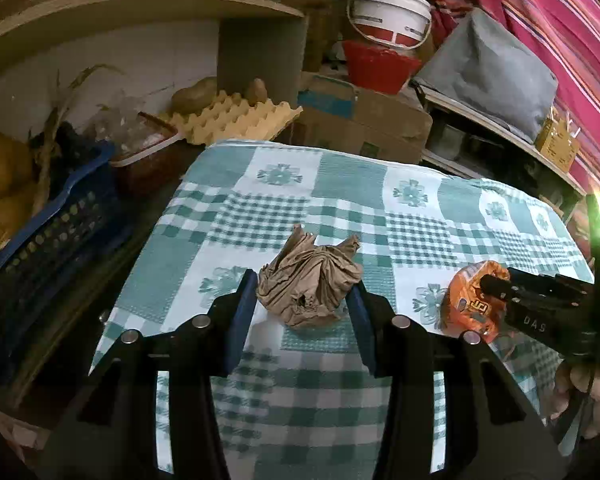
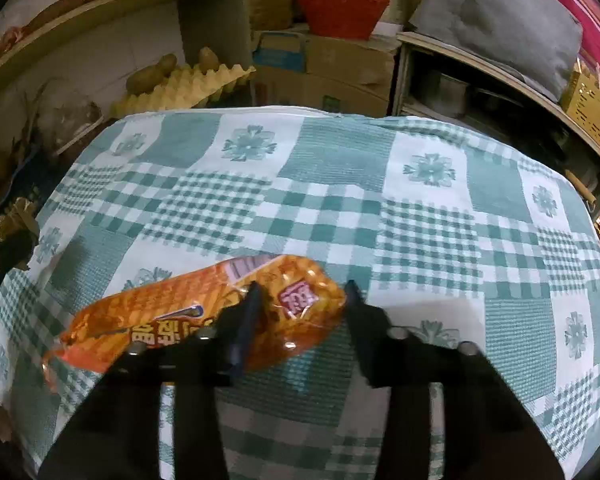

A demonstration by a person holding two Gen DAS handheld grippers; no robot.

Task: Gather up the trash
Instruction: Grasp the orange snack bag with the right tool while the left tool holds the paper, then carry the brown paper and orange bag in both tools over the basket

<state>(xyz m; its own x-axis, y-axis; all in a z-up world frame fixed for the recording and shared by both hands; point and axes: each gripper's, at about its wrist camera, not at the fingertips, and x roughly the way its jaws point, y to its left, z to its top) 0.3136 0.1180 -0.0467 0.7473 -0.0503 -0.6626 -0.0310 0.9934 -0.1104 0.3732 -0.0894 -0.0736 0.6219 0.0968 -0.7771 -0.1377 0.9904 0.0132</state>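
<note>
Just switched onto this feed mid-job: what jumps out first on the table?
Two pieces of trash on the green checked tablecloth. The bright orange snack wrapper lies at the near edge with the right gripper closed on its end. Left of it, the crumpled brown paper bag sits pinched in the left gripper.

White capitals "DAS" stand on the black body of the right gripper (image 1: pixel 496 284), seen from the left wrist camera. The orange snack wrapper (image 2: pixel 204 316) carries print in Korean-looking characters along its lower edge — too warped to read — and a small red square label with one white character, also not legible. In the left wrist view the same wrapper shows orange block letters that cannot be made out. Labels on the white bucket (image 1: pixel 388 16) and cardboard boxes (image 1: pixel 364 120) are blurred — unreadable
</note>
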